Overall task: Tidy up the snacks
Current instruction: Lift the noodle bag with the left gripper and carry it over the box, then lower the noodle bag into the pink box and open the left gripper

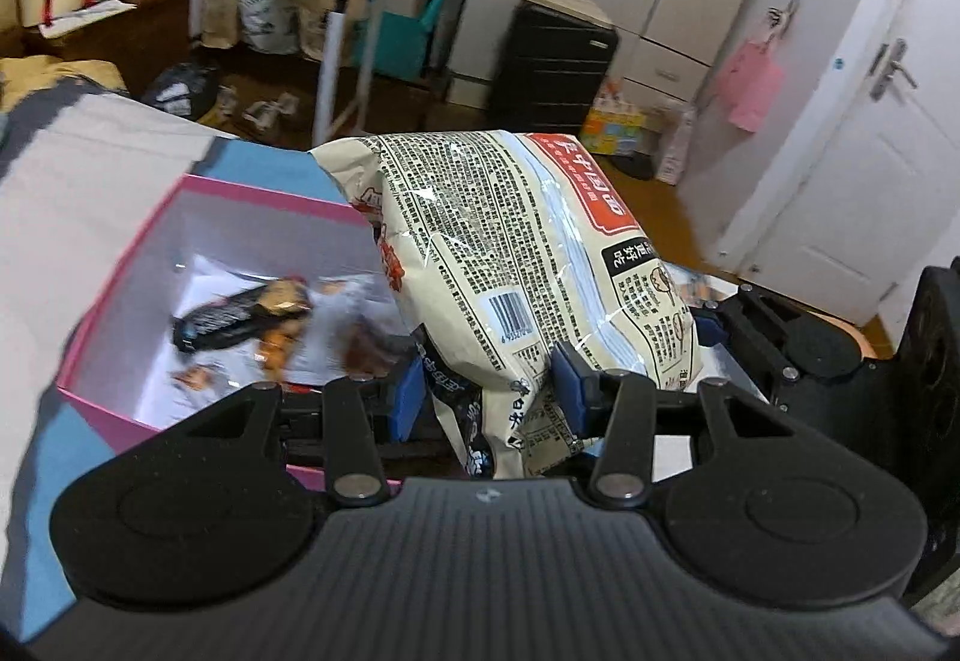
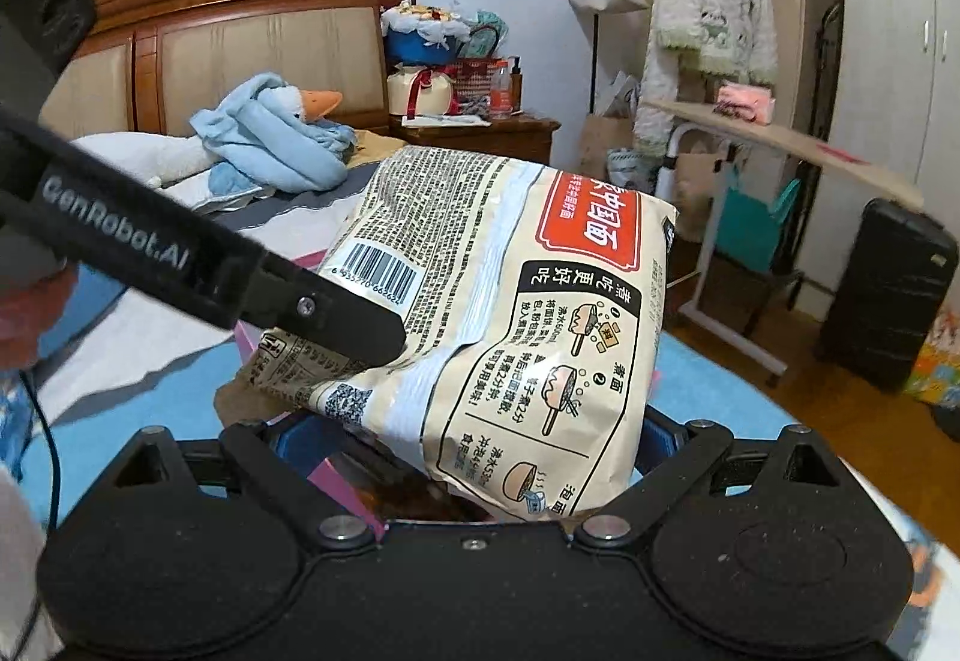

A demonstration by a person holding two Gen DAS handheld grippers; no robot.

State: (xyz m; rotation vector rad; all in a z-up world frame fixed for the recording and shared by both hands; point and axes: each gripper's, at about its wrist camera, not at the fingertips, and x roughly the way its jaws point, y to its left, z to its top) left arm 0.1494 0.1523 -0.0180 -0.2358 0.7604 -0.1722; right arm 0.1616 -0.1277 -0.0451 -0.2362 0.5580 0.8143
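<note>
Both grippers share one big instant-noodle multipack, probably because it is too floppy for one: the left gripper pinches its lower edge between the blue pads, narrow, and the right gripper has its jaws wide around the other end, pads mostly hidden, looks clamped. The pack hangs over the pink box on the bed, which holds several small snack packets, so it is likely headed in

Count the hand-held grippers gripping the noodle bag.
2: left hand-held gripper pinches the noodle bag at its lower edge; right hand-held gripper holds its near end, contact partly hidden.
</note>
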